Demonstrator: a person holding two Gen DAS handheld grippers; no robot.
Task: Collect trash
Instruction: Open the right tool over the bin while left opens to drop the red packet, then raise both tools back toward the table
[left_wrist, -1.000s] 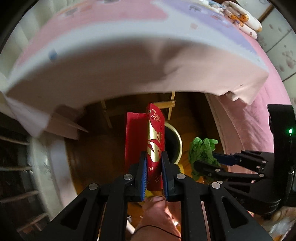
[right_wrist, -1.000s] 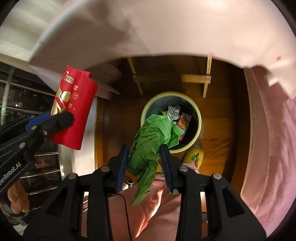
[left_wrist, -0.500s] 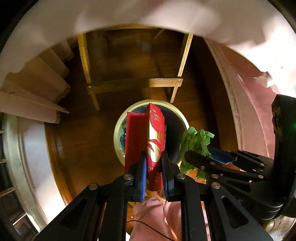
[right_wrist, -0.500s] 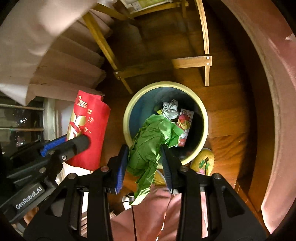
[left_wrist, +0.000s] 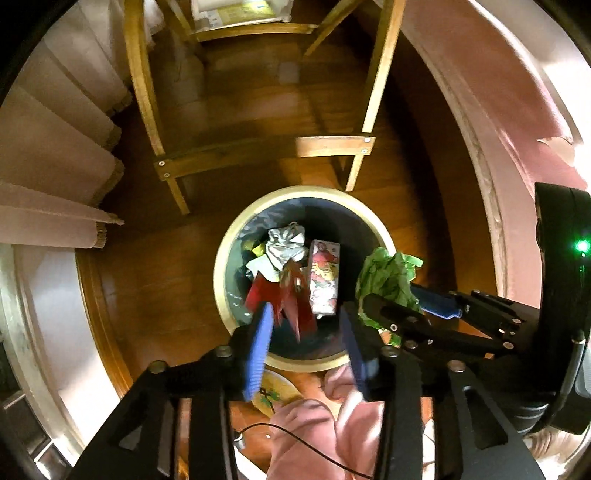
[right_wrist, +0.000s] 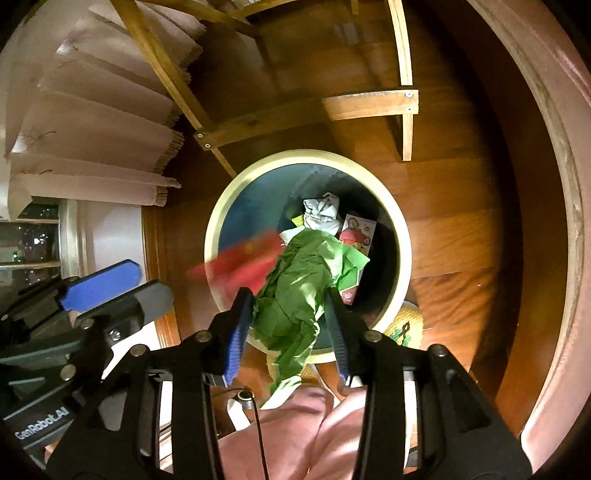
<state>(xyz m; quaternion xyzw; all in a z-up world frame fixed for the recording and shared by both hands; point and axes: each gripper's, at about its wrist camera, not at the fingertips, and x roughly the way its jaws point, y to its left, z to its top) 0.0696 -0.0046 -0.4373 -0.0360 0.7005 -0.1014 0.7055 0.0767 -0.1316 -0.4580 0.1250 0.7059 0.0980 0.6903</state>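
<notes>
Hovering over the bin (right_wrist: 400, 236), the right gripper (right_wrist: 290, 314) is pinching green paper (right_wrist: 299, 280) in closed-in jaws; the left gripper (left_wrist: 306, 332) is gaping empty, the red packet (left_wrist: 291, 295) tumbling binward directly below.

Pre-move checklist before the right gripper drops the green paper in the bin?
1. Left gripper open: ok, jaws spread wide.
2. Red packet clear of the left gripper: ok, it shows blurred between the open fingers and over the bin.
3. Right gripper holding the green paper: ok, fingers closed on the wad.
4. Green paper over the bin opening: ok for most of it; the lower tail hangs over the near rim.
5. Room in the bin: ok, only a white wrapper and a printed box show at the bottom.
6. Red packet landed: cannot tell.
</notes>
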